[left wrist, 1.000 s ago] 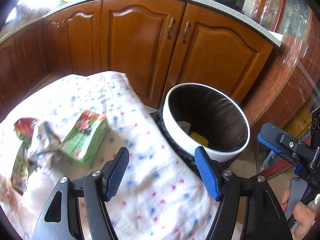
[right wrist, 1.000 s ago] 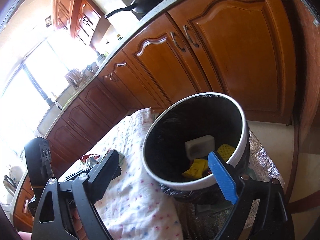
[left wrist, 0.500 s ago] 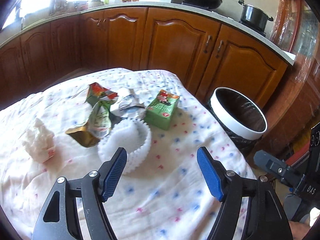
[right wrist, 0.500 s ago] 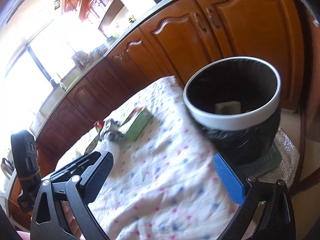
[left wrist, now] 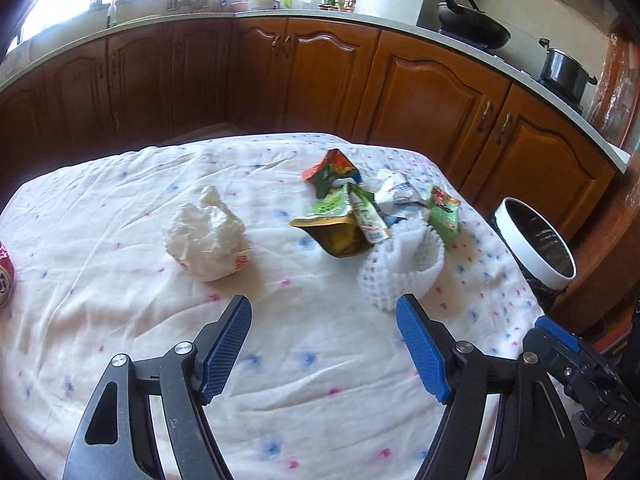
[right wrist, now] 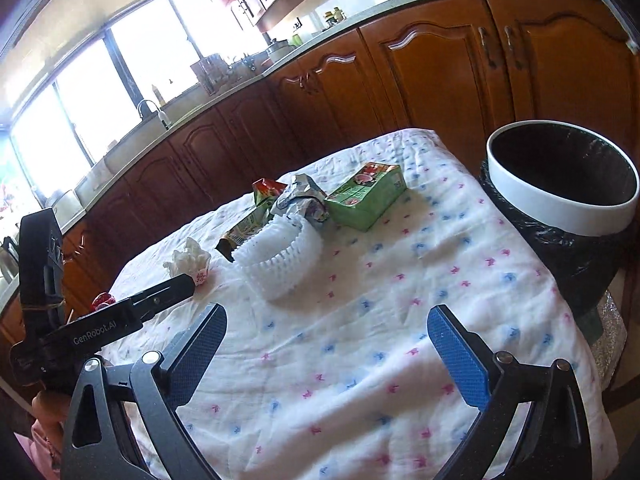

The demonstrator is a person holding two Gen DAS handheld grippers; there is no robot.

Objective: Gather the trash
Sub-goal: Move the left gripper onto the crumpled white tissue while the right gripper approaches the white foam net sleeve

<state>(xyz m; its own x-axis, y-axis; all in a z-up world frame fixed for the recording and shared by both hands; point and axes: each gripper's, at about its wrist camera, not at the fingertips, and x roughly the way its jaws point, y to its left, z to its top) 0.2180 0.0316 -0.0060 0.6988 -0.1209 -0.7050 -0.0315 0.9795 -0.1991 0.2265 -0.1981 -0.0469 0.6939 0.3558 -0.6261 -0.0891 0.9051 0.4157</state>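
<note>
Ahead of both empty, wide-open tongs, left tongs and right tongs, the white foam net lies nearest, toward the worktop's bin-side edge, closer to the right.

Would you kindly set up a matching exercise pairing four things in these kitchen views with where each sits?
Things:
1. crumpled tissue
2. green carton
3. white foam fruit net
4. trash bin

Places:
A. beside the table's edge, off the cloth
B. on the cloth, alone, apart from the pile
C. at the pile's end nearest the bin
D. front of the pile, nearest the cameras

Pairs: 1-B, 2-C, 3-D, 4-A
</note>
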